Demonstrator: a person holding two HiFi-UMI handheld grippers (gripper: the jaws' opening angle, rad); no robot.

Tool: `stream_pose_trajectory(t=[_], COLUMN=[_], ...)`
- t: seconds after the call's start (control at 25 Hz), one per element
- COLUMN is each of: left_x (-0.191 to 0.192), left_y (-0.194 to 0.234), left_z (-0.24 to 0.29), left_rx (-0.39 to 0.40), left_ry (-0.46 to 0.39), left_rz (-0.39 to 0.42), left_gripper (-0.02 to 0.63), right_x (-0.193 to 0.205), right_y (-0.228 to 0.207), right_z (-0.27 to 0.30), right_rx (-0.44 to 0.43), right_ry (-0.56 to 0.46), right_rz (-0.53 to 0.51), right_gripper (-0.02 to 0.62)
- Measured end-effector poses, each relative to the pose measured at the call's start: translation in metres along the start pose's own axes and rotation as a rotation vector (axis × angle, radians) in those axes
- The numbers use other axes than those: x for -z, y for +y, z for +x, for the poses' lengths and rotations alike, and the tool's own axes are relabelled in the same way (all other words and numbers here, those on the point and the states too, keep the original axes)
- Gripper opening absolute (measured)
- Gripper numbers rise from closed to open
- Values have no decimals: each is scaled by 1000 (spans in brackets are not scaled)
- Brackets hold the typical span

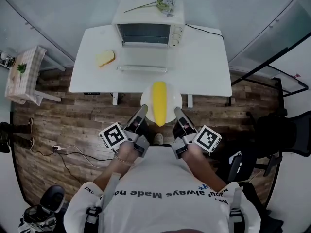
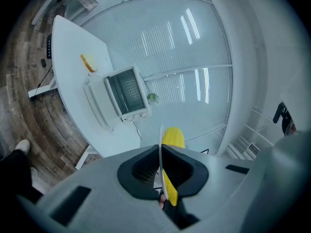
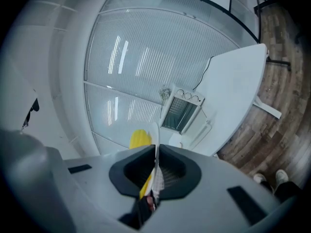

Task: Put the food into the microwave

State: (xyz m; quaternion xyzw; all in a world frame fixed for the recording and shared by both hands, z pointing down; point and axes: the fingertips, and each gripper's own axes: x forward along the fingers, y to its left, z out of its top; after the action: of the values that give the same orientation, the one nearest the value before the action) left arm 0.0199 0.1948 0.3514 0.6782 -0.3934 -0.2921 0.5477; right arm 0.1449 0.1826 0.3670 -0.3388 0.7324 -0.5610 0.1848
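A white plate [image 1: 173,99] carrying a long yellow piece of food [image 1: 159,102] hangs over the near edge of the white table [image 1: 204,67]. My left gripper [image 1: 142,111] is shut on the plate's left rim and my right gripper [image 1: 178,112] is shut on its right rim. In the left gripper view the plate [image 2: 161,139] shows edge-on between the jaws of the left gripper [image 2: 161,152], with the yellow food [image 2: 173,139] behind. The right gripper [image 3: 156,154] pinches the plate [image 3: 155,132] the same way. The white microwave [image 1: 147,29] stands at the table's back with its door [image 1: 142,62] folded down open.
A yellowish slice of bread [image 1: 104,58] lies on the table left of the microwave. A flower sprig [image 1: 163,1] rests on the microwave's top. A small checked side table [image 1: 22,74] stands at the left, a black chair [image 1: 286,130] at the right. Glass walls enclose the back.
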Motion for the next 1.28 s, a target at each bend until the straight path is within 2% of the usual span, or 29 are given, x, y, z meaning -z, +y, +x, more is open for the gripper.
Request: stream_pose_trajectory(t=[0.28,0.56,0.8,0.96,1.28], left_x=[-16,-54,-98,-132,-204], left_y=[13,26,35,48,53], left_z=[18,43,68,82,119], left_rx=[-13,-22,-2,-34,4], left_ry=[3,8,14,41,52], left_rz=[-1,1,-31,4,-26], left_gripper=[18,18,18,18,18], right_x=[-12,-26,-37,-46,-64], right_y=[-8,-12,-14,-10,-5], right_z=[24,66,113,151,227], right_rx=[-4,15,38,43,71], right_ry=[0,1,-6,-5,-21], right_rz=[7,10,22,12,21], right_gripper=[28,28,28,28,28])
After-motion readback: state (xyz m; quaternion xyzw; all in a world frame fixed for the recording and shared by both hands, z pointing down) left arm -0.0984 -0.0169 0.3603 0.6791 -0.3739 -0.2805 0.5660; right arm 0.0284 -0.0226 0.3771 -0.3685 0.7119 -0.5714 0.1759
